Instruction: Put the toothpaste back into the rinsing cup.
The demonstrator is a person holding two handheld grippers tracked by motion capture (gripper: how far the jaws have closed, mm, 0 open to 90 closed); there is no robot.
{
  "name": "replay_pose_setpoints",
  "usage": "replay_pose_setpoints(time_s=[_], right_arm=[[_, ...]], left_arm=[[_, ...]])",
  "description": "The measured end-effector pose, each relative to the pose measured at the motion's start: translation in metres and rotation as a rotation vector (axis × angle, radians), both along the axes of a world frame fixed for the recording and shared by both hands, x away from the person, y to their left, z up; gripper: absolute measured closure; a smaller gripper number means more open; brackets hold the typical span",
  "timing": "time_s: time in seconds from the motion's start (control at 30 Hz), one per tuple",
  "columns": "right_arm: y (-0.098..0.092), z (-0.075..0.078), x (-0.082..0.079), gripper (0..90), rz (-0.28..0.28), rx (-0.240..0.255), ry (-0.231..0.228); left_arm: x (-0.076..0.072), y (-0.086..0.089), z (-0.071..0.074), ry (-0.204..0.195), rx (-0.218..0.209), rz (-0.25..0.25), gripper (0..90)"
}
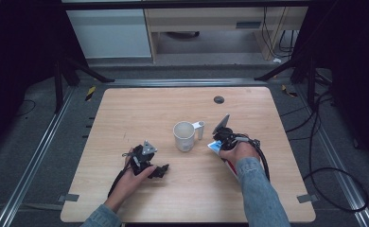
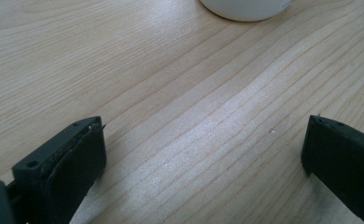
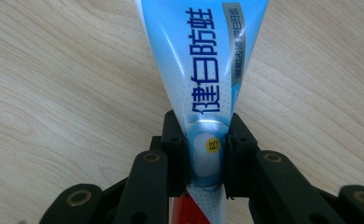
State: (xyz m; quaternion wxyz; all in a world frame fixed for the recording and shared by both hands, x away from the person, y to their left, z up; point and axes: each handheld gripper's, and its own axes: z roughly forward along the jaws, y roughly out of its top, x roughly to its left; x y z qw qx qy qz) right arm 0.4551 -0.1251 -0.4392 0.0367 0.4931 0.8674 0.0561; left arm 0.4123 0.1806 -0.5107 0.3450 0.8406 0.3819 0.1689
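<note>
The right gripper (image 3: 204,154) is clamping its black fingers (image 3: 173,154) on a soft blue-and-white plastic toothpaste tube (image 3: 203,70), gripping it low on the body where the glossy film is narrowing. In the high view that tube (image 1: 214,145) is sitting at the right gripper (image 1: 223,137), just beside a white ceramic mug (image 1: 184,136) standing upright near the middle of the pale wood-grain worktop (image 1: 126,113).

The main risk is the tube itself: it is smooth and pliable, so it could be sliding through the pads or folding over above the grip, and a hard squeeze may be forcing paste toward the cap. If the tube is heading for the mug, its wide flat crimped end could catch the rim and tip the light cup, whose handle (image 1: 200,128) is pointing toward the right hand. Whether the cap end is pointing up or down is hard to judge from above.

The left gripper (image 2: 203,154) is hanging released, its matte rubbery fingers (image 2: 77,158) wide apart over bare worktop, with the mug's rounded base (image 2: 245,8) well ahead; in the high view it (image 1: 162,170) is resting low at the left.
</note>
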Motion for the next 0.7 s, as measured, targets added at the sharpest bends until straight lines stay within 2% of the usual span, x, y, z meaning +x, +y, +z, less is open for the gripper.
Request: replay_pose_setpoints(time_s=[0.07,0.2,0.43,0.63,0.7], right_arm=[[-0.006,0.004,0.001,73.7,0.024,0.005,-0.023],[-0.010,0.008,0.001,73.7,0.007,0.026,-0.041],[-0.020,0.023,-0.001,73.8,-0.023,0.104,-0.090],[-0.024,0.035,-0.002,73.8,-0.020,0.117,-0.121],[-0.025,0.043,-0.003,73.8,-0.020,0.131,-0.146]], left_arm=[[0.000,0.000,0.000,0.000,0.000,0.000,0.0],[0.000,0.000,0.000,0.000,0.000,0.000,0.0],[0.000,0.000,0.000,0.001,0.001,0.000,0.0],[0.000,0.000,0.000,0.000,0.001,0.000,0.0],[0.000,0.000,0.000,0.000,0.001,0.000,0.0]])
